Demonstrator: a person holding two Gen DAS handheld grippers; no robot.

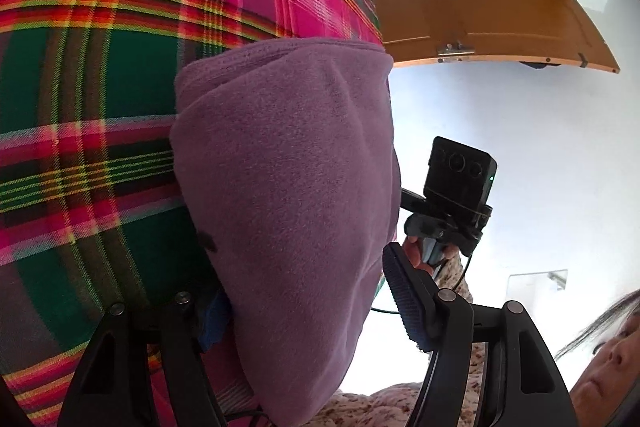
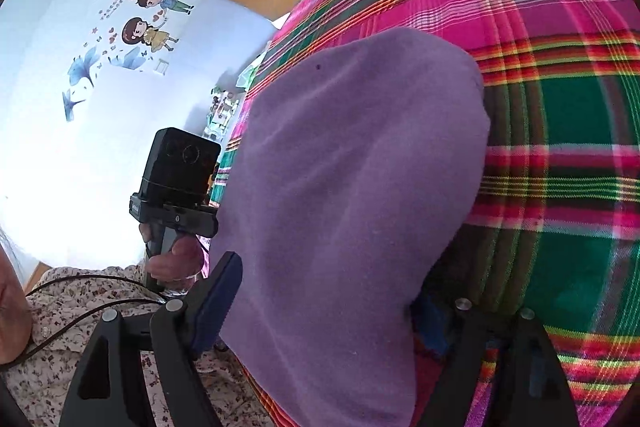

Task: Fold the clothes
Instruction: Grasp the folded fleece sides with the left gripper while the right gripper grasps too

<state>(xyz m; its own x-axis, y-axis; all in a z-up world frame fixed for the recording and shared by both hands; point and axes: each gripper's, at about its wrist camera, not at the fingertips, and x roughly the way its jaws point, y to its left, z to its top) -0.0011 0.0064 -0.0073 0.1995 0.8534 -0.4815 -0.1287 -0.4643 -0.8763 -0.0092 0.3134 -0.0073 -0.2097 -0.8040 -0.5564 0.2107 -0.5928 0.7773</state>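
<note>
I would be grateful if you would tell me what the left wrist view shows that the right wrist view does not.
Only the left wrist view shows the wooden door with its latch. Only the right wrist view shows the cartoon wall stickers. Both show the purple garment held between the viewing gripper's fingers, over the plaid cloth, with the opposite gripper beside it: the right gripper in the left view, the left gripper in the right.

Garment (image 1: pixel 288 187) betw. left claw (image 1: pixel 308 299) fingers, over bedsheet (image 1: pixel 80 107); door (image 1: pixel 480 11) behind, right.
</note>
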